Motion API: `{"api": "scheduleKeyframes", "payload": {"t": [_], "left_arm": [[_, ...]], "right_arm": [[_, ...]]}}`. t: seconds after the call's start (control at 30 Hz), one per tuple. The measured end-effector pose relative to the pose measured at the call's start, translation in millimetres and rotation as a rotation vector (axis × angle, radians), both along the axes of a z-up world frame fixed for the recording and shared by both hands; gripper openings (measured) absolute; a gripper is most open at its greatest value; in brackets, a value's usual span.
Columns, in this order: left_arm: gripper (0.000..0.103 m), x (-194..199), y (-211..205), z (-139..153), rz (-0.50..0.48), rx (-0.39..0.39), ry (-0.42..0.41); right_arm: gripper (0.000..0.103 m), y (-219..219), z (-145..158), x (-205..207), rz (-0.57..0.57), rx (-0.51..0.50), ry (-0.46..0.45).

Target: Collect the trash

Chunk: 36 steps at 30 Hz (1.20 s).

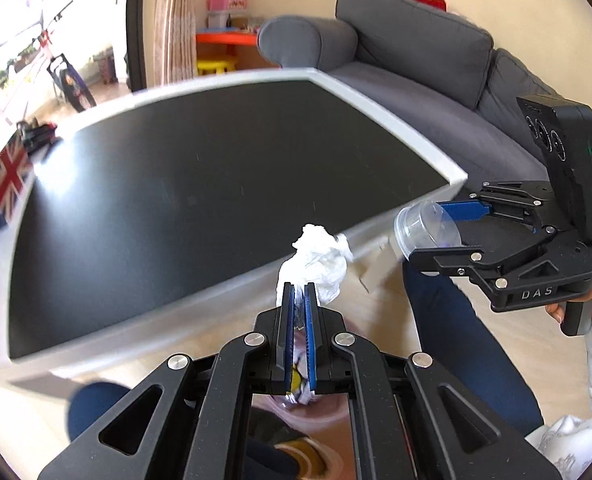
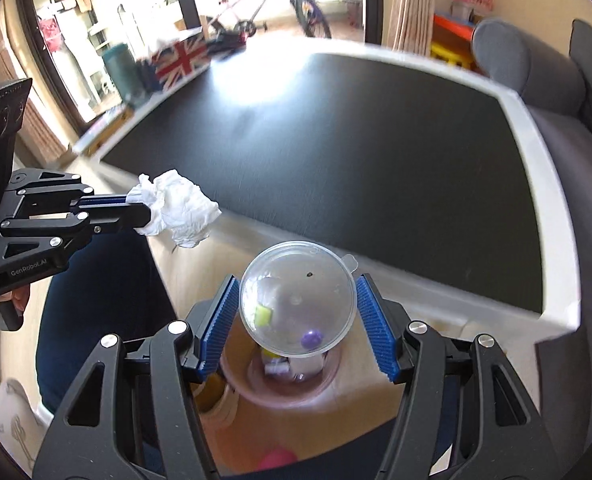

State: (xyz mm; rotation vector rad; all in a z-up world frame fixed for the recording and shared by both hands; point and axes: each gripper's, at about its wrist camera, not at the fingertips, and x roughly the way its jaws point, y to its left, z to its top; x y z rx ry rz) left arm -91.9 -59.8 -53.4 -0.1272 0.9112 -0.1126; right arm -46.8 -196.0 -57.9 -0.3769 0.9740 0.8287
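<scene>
We are gripping a crumpled tissue (image 1: 316,262) in our left gripper (image 1: 299,300) and a clear cup (image 2: 298,306) in our right gripper (image 2: 298,322), near the table (image 1: 396,120) edge.

The crumpled tissue (image 1: 316,264) at the lower centre of the left wrist view is plain white. The fingers (image 1: 311,340) gripping it have blue ribbed pads on black frames. The cup (image 2: 298,308), centre of the right wrist view, is clear plastic, with a yellow-green piece and a purple ball showing through. The table (image 1: 396,116) has a matte black top and a white rim. At the upper right, the sofa (image 1: 416,48) is grey, with something red behind it. At the left edge sits a box (image 1: 10,176) in a red, white and blue Union Jack pattern. Below the cup, the bin (image 2: 296,392) is dusky pink.
</scene>
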Motion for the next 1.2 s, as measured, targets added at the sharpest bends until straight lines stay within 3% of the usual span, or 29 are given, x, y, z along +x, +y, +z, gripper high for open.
{"api": "scheduleKeyframes", "payload": {"t": [0.27,0.6,0.63,0.67,0.7,0.73,0.77,0.8,1.2], "left_arm": [[0.005,-6,-4,-42,0.012,-0.054,0.084],[0.007,-9,-14,-52,-0.008,-0.096,0.116],[0.009,-8,-15,-52,-0.006,-0.094,0.118],[0.015,-8,-15,-53,-0.003,-0.097,0.118],[0.031,-9,-13,-54,0.001,-0.094,0.122],[0.044,-8,-12,-55,0.008,-0.091,0.124],[0.074,-10,-13,-57,0.014,-0.091,0.116],[0.093,-12,-12,-56,0.024,-0.09,0.101],[0.095,-12,-7,-55,0.054,-0.085,0.108]], "right_arm": [[0.06,-3,-52,-16,-0.002,-0.034,0.124],[0.061,-5,-58,-23,0.021,-0.015,0.157],[0.067,-7,-57,-23,0.024,-0.013,0.16],[0.076,-7,-57,-23,0.024,-0.014,0.159],[0.092,-7,-57,-23,0.02,-0.013,0.152],[0.093,-7,-55,-22,0.017,-0.009,0.144],[0.093,-7,-55,-22,0.014,-0.009,0.145],[0.095,-8,-56,-21,0.006,-0.015,0.149],[0.099,-10,-61,-18,-0.013,-0.028,0.161]]}}
